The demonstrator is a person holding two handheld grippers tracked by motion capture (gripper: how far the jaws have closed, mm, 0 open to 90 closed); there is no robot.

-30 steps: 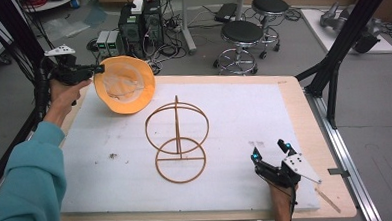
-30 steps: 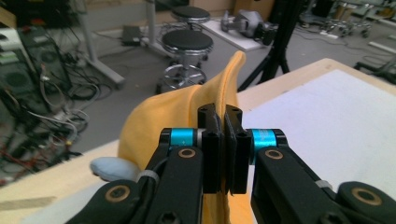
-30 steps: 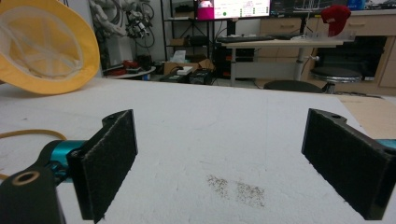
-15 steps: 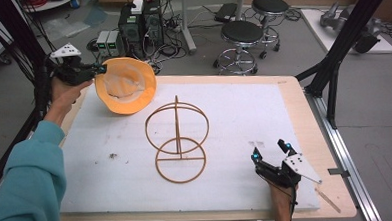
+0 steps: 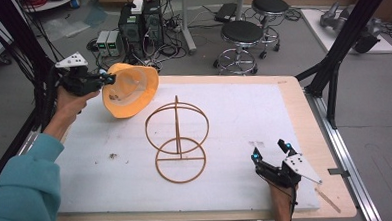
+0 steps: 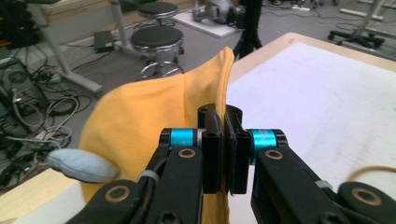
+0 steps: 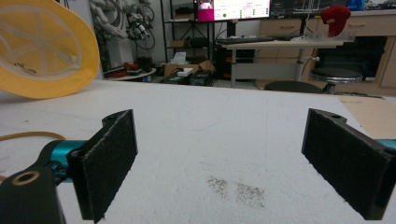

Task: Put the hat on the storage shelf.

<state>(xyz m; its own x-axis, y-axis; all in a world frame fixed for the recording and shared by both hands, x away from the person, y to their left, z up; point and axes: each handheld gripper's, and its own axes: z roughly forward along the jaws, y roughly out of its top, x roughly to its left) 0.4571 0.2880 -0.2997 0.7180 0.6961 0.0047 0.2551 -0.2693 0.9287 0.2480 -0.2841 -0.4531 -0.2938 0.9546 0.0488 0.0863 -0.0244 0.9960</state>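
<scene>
An orange bucket hat (image 5: 130,91) hangs above the far left of the white mat, its pale lining facing the middle of the table. My left gripper (image 5: 107,79) is shut on its brim; in the left gripper view the jaws (image 6: 223,116) pinch the orange fabric (image 6: 140,107) edge-on. A thin tan wire stand (image 5: 178,141), two hoops on a ring base, stands upright mid-table just right of the hat. My right gripper (image 5: 270,151) rests at the near right, open, with nothing between its pads (image 7: 219,158). The hat (image 7: 42,46) shows far off in that view.
A white mat (image 5: 244,108) covers the wooden table (image 5: 304,111). Dark specks (image 7: 236,189) lie on the mat ahead of the right gripper. Black frame posts (image 5: 332,69) stand at the right edge. Stools (image 5: 243,36) and computer boxes (image 5: 140,23) sit on the floor beyond.
My left gripper has carried the hat to the right, closer to the wire stand. The right gripper has stayed where it was.
</scene>
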